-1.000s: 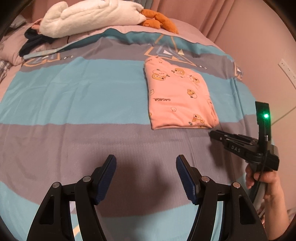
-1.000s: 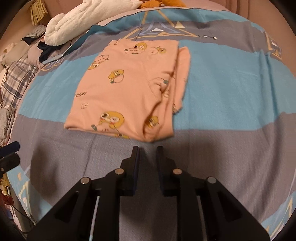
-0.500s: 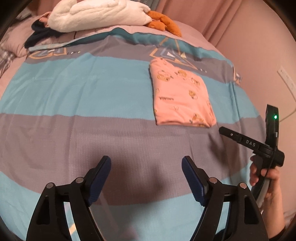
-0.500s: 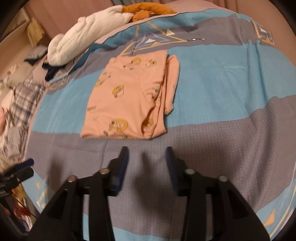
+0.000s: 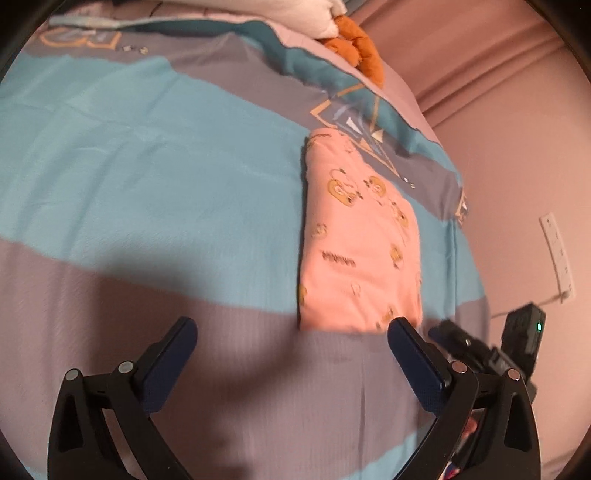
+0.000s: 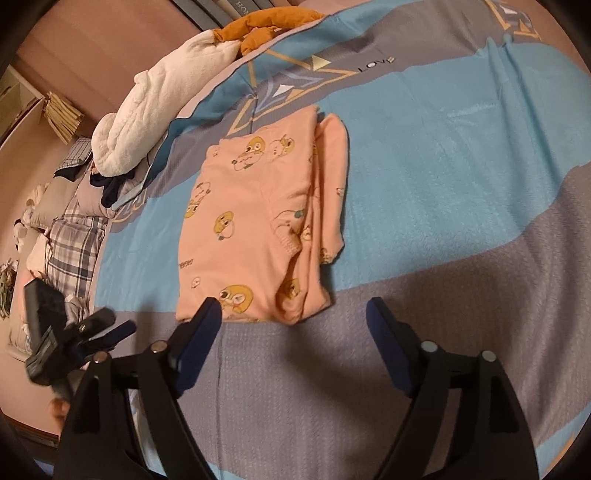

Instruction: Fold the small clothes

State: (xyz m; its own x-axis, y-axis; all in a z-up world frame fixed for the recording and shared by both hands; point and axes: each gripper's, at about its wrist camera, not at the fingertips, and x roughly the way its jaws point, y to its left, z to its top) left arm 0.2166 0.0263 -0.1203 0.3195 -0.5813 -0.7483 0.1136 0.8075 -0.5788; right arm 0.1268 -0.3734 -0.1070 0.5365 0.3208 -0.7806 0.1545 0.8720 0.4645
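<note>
The folded peach cartoon-print cotton garment (image 6: 258, 229) lies flat on the blue-and-grey striped bedspread (image 6: 443, 177), with the black right gripper (image 6: 293, 314) opening empty just below it.

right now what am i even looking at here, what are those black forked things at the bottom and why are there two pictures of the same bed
There is no robot here. A person holds a hand tool in each hand, each ending in a two-fingered claw with a wide-angle camera looking out along its fingers. One picture is from the left claw, the other from the right claw, so each shows its own black fingers at the bottom and the other tool at its edge. Both look down on a bed with a blue and grey striped cover. A folded pink garment with cartoon prints lies on it; a white blanket and an orange plush sit at the far end. Both claws' jaws are opening with nothing between them.
</note>
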